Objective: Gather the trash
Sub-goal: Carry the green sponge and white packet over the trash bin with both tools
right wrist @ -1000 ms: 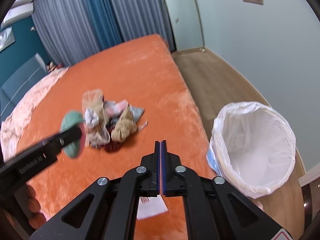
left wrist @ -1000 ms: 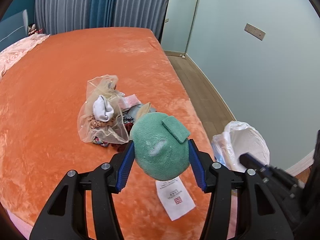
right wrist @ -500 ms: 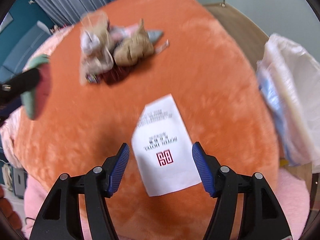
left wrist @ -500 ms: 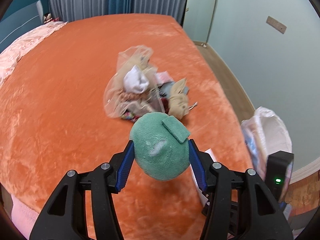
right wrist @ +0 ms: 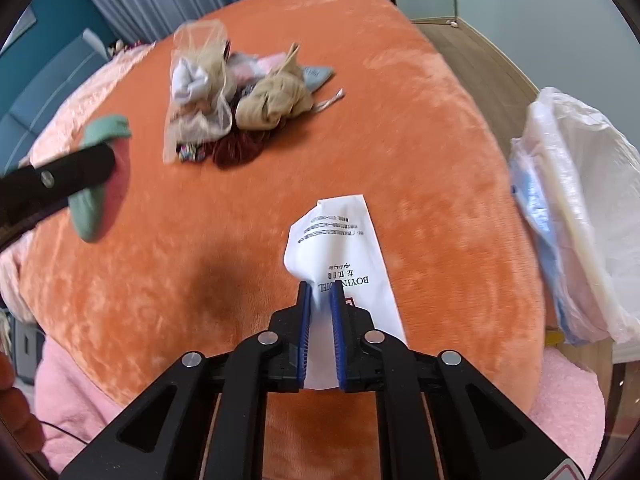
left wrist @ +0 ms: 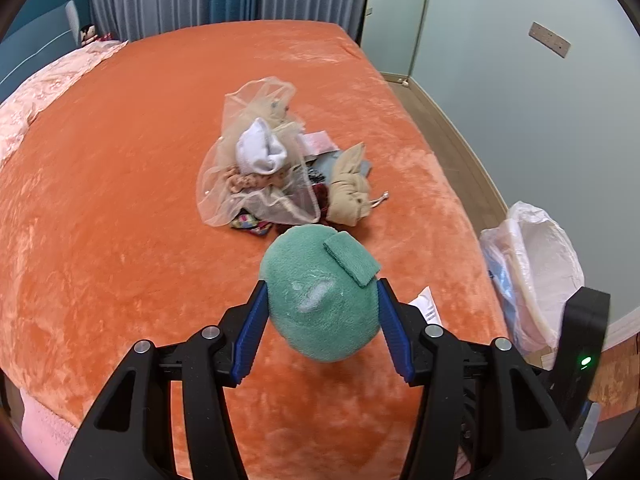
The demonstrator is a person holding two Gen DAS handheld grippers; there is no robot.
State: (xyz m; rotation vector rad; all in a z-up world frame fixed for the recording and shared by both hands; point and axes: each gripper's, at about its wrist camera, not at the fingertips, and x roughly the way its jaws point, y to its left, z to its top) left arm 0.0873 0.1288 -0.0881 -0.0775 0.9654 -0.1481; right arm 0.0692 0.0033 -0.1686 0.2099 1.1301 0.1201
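My left gripper point(left wrist: 320, 312) is shut on a green fuzzy ball-shaped thing point(left wrist: 320, 300) and holds it above the orange bed point(left wrist: 120, 200); it shows at the left of the right wrist view point(right wrist: 100, 184). My right gripper point(right wrist: 320, 316) is shut on a white printed paper packet point(right wrist: 340, 240), which bends up between the blue pads at the bed's near edge. A corner of the packet shows in the left wrist view point(left wrist: 426, 302). A bin lined with a white bag point(right wrist: 576, 208) stands on the floor right of the bed, also in the left wrist view point(left wrist: 536, 272).
A pile in mid-bed holds a sheer mesh bag with a white sock point(left wrist: 256, 160), a tan cloth bundle point(right wrist: 276, 100), dark red fabric point(right wrist: 236, 150) and small wrappers. A pink blanket point(right wrist: 560, 400) hangs at the bed's near edge. A wall and wooden floor lie on the right.
My right gripper opened over the white packet, came down and closed on it, bending it upward. My left gripper kept hold of the green thing and shifted a little.
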